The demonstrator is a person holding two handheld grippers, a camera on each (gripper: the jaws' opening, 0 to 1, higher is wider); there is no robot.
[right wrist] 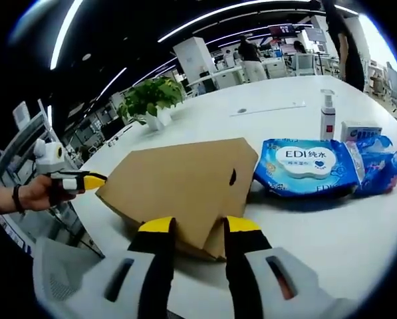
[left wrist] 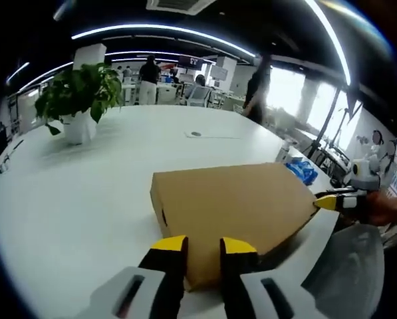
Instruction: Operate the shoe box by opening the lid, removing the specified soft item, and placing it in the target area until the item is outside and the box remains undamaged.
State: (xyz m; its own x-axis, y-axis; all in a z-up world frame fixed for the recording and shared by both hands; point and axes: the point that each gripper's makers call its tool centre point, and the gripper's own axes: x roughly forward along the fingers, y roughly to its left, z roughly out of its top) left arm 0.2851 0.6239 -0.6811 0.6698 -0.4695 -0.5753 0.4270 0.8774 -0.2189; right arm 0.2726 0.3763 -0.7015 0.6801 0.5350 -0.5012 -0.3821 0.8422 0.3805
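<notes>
A closed brown cardboard shoe box lies on the white table, lid down. My left gripper is low at the box's near corner. Its yellow-tipped jaws stand a little apart, with the corner between them. A hand holds my right gripper at the box's far right corner. In the right gripper view the box has an oval hole in its side. My right gripper straddles that corner with its jaws apart. My left gripper touches the box's left corner. The box's inside is hidden.
A blue pack of wet wipes, a pump bottle and a small carton lie right of the box. A potted plant stands at the table's far left. People stand at the back of the office. A grey chair is beside the table.
</notes>
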